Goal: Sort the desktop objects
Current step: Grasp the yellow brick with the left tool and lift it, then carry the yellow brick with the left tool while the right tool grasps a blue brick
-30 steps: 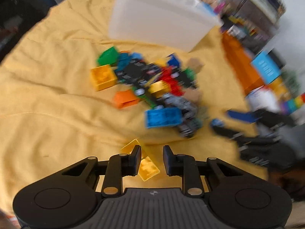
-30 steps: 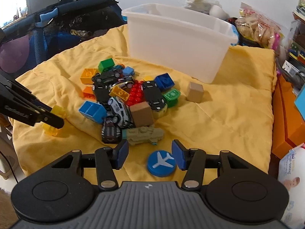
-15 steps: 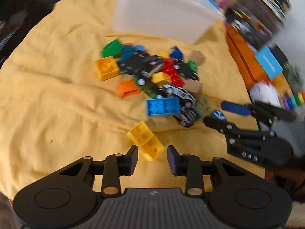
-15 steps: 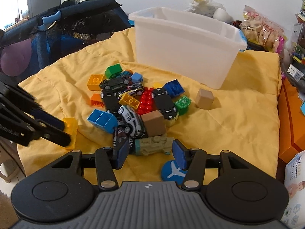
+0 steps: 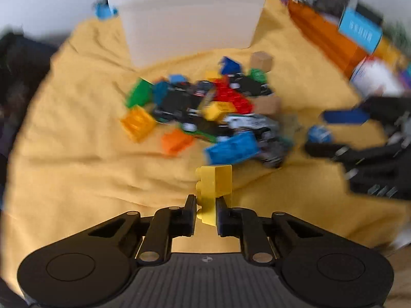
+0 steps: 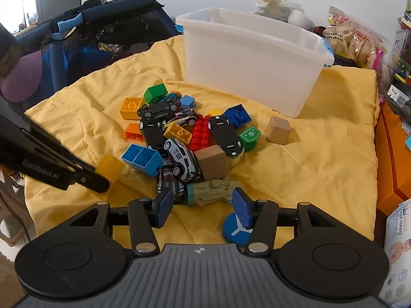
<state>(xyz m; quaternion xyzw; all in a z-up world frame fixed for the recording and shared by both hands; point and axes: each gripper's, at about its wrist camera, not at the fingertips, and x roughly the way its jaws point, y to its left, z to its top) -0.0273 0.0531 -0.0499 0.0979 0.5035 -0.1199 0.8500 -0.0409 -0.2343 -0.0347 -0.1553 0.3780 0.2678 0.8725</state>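
Note:
My left gripper [image 5: 206,206] is shut on a yellow brick [image 5: 215,188], which stands up between the pads above the yellow cloth [image 5: 77,169]. In the right wrist view the same gripper [image 6: 101,182] reaches in from the left with the yellow brick [image 6: 111,165] at its tip. A heap of bricks and toy cars [image 6: 185,138] lies mid-cloth in front of a white plastic bin [image 6: 251,59]. My right gripper [image 6: 203,204] stands open low over the heap's near edge, with a grey-green toy vehicle [image 6: 210,192] just beyond its fingers and a blue airplane disc [image 6: 235,228] under its right finger.
A tan cube [image 6: 278,130] sits apart to the right of the heap. An orange box [image 6: 393,159] and a wipes pack [image 6: 398,251] line the right edge. Dark netted furniture [image 6: 102,41] stands at the back left, snack bags [image 6: 352,38] behind the bin.
The left gripper opened around the yellow brick, then closed on it and lifted it off the cloth, rolling as it went. The right gripper shifted slightly forward toward the heap.

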